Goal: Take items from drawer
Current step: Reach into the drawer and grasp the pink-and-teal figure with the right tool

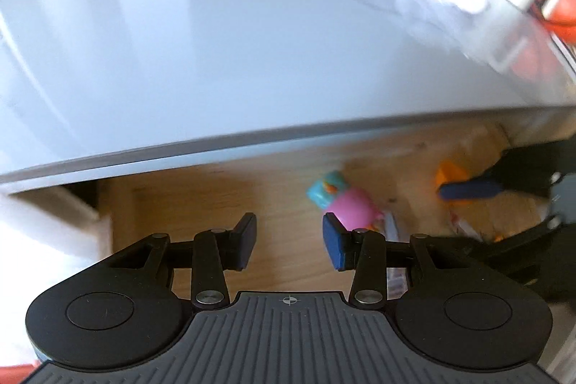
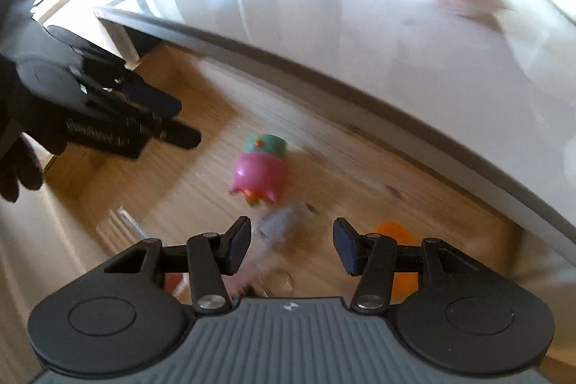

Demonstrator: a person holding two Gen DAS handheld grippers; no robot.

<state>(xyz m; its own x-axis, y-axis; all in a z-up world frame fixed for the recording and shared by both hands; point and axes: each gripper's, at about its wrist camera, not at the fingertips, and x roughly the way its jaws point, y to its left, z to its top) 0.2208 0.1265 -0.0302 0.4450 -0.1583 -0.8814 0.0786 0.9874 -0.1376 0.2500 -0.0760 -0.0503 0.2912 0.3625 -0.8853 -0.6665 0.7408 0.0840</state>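
Both grippers hang over the open wooden drawer beneath the white countertop. The left gripper has its jaws apart with nothing between them; the pink and teal toy lies just beyond its right pad. The right gripper is likewise parted and empty, the same toy ahead of its jaws, slightly left, and an orange item behind its right finger.

My left gripper: black linkage arms, silver pivot screws, blue pads, ribbed grey body, crosshair mark. My right gripper: same. Dark glove.
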